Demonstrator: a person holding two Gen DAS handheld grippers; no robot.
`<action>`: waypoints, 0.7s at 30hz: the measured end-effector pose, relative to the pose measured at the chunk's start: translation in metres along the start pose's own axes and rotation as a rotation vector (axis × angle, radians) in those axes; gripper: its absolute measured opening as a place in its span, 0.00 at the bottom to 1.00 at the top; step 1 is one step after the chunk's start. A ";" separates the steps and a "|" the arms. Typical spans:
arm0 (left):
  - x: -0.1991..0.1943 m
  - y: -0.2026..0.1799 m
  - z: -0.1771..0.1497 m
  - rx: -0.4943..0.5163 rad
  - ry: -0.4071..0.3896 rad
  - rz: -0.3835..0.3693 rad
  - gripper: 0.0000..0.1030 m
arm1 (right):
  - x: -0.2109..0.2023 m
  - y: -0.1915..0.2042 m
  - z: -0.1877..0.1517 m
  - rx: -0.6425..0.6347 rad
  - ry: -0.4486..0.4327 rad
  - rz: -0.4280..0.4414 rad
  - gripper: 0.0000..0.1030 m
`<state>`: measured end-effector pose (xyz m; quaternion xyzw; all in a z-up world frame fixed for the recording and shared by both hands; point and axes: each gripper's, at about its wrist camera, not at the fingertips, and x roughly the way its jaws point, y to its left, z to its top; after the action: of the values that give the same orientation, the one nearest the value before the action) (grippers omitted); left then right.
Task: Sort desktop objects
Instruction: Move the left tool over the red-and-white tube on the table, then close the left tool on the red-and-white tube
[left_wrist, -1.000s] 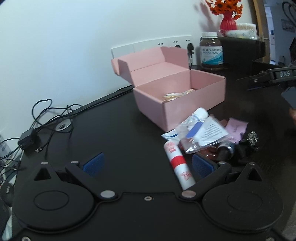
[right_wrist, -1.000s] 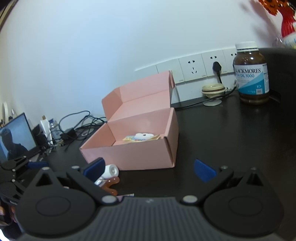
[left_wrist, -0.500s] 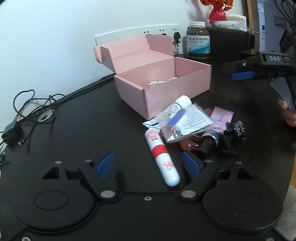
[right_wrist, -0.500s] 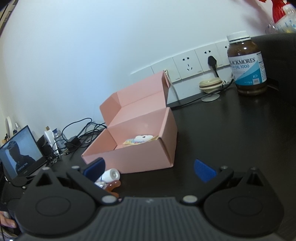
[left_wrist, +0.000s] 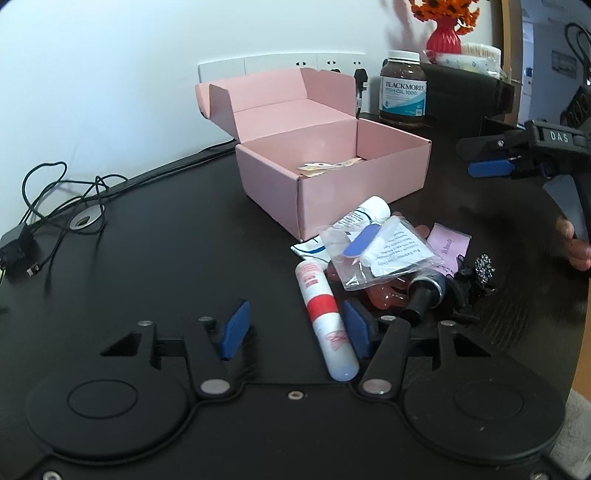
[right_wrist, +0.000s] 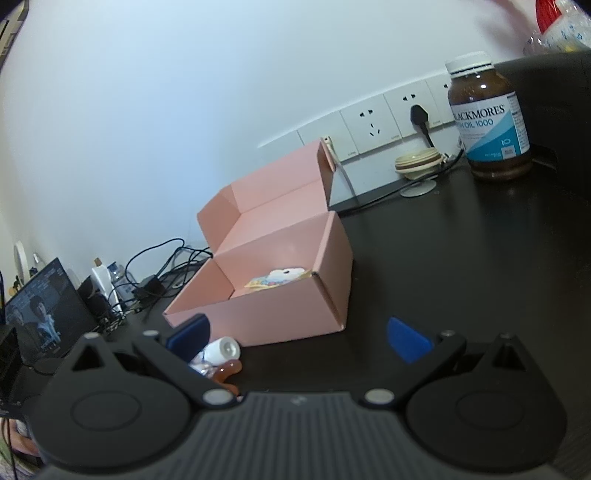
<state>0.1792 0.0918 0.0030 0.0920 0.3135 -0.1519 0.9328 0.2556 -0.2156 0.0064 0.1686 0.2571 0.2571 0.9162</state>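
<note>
An open pink box (left_wrist: 332, 166) stands on the black desk (left_wrist: 166, 240) with small packets inside. In front of it lies a pile: a red-and-white tube (left_wrist: 325, 317), a clear plastic bag (left_wrist: 380, 251), a white tube (left_wrist: 364, 216), a pink card (left_wrist: 448, 243), a dark bottle (left_wrist: 424, 291), an orange claw clip (left_wrist: 384, 297) and a black hair clip (left_wrist: 478, 271). My left gripper (left_wrist: 295, 328) is open and low over the desk, with the red-and-white tube lying between its fingers, close to the right pad. My right gripper (right_wrist: 298, 336) is open beside the pink box (right_wrist: 277, 280), holding nothing.
A brown supplement bottle (right_wrist: 487, 118) stands at the back right by the wall sockets (right_wrist: 373, 125). Cables (left_wrist: 55, 199) and a charger lie at the back left. A laptop screen (right_wrist: 40, 306) is at the left. A person's hand (left_wrist: 576, 247) holds the right gripper (left_wrist: 491, 168).
My left gripper has swung right and settled lower, so the red-and-white tube now reaches deeper between its fingers. The right gripper has only drifted and tilted a little.
</note>
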 end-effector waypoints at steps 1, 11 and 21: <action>0.000 0.000 0.000 0.000 -0.001 -0.003 0.45 | 0.000 0.000 0.000 -0.002 0.001 -0.001 0.99; -0.003 -0.005 -0.001 0.025 -0.002 -0.029 0.17 | 0.000 0.002 0.000 -0.005 0.002 -0.005 0.99; -0.010 0.003 0.001 0.001 -0.034 0.012 0.16 | 0.001 0.002 0.000 -0.009 0.005 -0.007 0.99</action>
<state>0.1737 0.0968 0.0098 0.0916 0.2970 -0.1482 0.9388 0.2555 -0.2132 0.0069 0.1629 0.2590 0.2557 0.9171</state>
